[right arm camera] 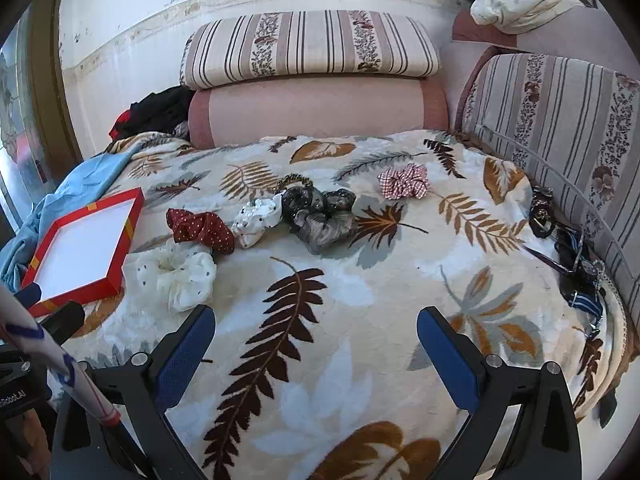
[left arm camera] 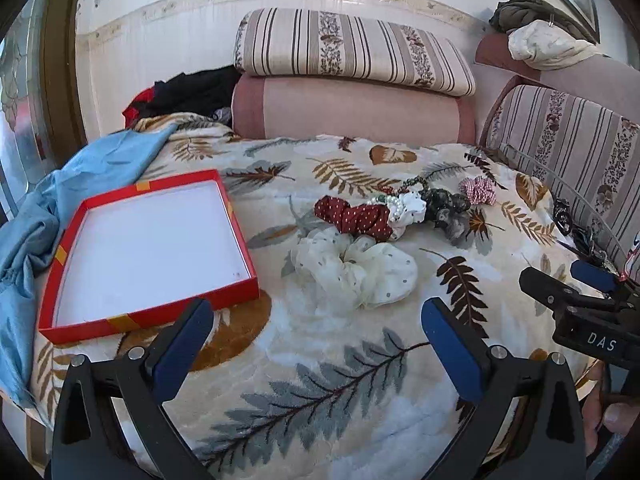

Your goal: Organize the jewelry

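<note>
Left wrist view: left gripper (left arm camera: 316, 344) spread wide, nothing between its blue pads, hovering over the leaf-print plush blanket (left arm camera: 320, 380). The shallow red cardboard box lid with white inside (left arm camera: 152, 252) lies flat and empty at left, probably set there as the collecting tray. Just right of it, the cream dotted chiffon scrunchie (left arm camera: 356, 272); behind that, the dark red dotted scrunchie (left arm camera: 352, 216) touching a cluster with pearls. Right gripper (left arm camera: 568, 280) enters at far right, jaws parted, holding nothing. Right wrist view: right gripper (right arm camera: 316, 344) spread, empty. Red-and-white checked scrunchie (right arm camera: 404, 181) sits apart; grey satin scrunchie (right arm camera: 324, 220) mid-blanket. Nothing boxed yet.
</note>
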